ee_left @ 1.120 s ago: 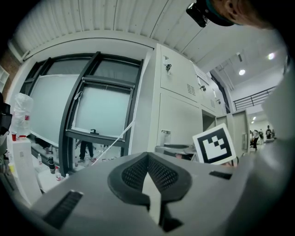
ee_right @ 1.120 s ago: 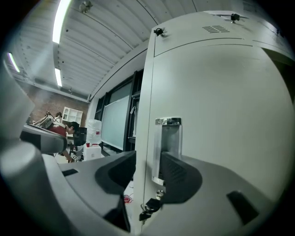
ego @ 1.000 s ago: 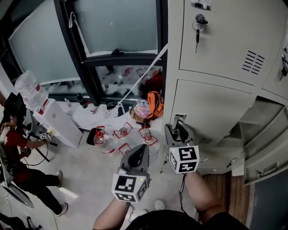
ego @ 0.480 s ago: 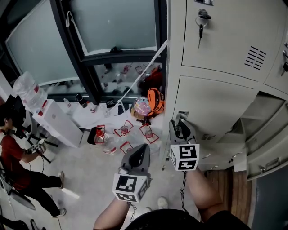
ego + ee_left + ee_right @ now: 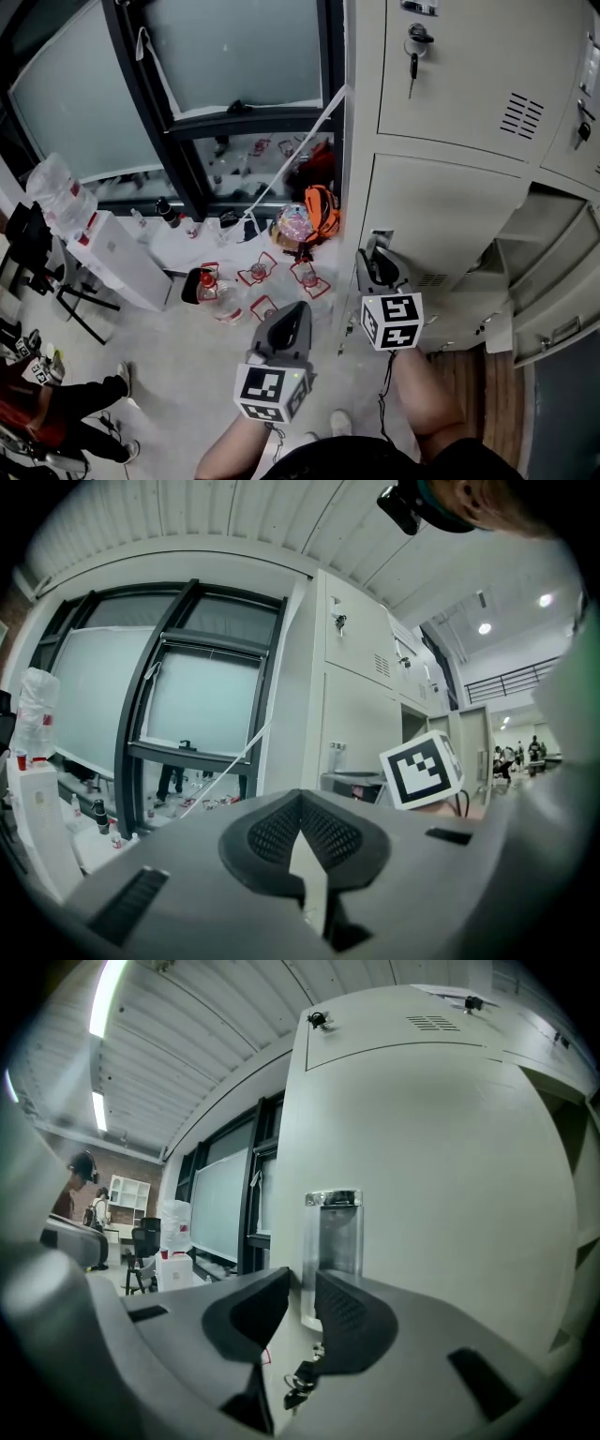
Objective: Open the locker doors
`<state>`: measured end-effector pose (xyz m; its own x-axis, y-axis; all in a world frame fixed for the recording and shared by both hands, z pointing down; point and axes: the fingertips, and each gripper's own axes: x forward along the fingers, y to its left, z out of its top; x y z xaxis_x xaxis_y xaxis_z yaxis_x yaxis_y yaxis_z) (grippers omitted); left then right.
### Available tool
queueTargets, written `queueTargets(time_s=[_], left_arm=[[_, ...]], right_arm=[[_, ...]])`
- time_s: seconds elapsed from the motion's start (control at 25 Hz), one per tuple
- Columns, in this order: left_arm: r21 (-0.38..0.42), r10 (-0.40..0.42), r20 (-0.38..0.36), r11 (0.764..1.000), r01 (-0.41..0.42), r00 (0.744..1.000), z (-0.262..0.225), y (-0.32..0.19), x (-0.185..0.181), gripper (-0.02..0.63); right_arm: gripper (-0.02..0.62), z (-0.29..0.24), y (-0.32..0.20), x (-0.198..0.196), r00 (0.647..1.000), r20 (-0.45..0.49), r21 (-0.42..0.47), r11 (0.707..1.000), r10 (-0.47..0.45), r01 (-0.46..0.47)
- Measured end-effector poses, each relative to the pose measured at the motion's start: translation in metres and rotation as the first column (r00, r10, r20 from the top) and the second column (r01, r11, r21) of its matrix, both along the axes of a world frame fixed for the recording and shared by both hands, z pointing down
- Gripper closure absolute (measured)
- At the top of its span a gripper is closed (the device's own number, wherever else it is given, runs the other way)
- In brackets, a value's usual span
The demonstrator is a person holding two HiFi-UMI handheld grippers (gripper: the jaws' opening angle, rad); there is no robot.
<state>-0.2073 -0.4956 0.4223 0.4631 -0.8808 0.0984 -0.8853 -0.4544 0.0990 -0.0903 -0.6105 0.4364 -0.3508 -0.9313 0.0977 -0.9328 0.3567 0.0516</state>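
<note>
A bank of beige lockers fills the right side. My right gripper points at the chrome recessed handle of the lower left door. Its jaws have just been closing. A narrow gap remains, the handle's left edge shows in it, and I see no pad pressing. Below the handle, keys hang from that door's lock. My left gripper hangs shut and empty in the air, left of the lockers and touching nothing. Further right, two lower doors stand ajar. The upper door is closed with a key in it.
A dark-framed window is on the left. Below it are a white water dispenser with its bottle, an orange bag and red-and-clear clutter on the floor. A person sits at the lower left.
The person at the left has slid down towards the corner of the head view. The right gripper's marker cube sits slightly further right. The left gripper has kept its place.
</note>
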Motion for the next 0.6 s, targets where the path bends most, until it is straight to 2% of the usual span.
queueTargets(time_s=[0.16, 0.6], left_arm=[[0.002, 0.013, -0.003, 1.000, -0.013, 1.000, -0.002, 0.007, 0.001, 0.604], [0.014, 0.067, -0.014, 0.998, -0.067, 0.998, -0.004, 0.030, 0.019, 0.606]], right_arm=[[0.508, 0.000, 0.010, -0.001, 1.000, 0.008, -0.004, 1.000, -0.024, 0.024], [0.508, 0.001, 0.051, 0.001, 0.986, -0.001, 0.002, 0.986, -0.164, 0.164]])
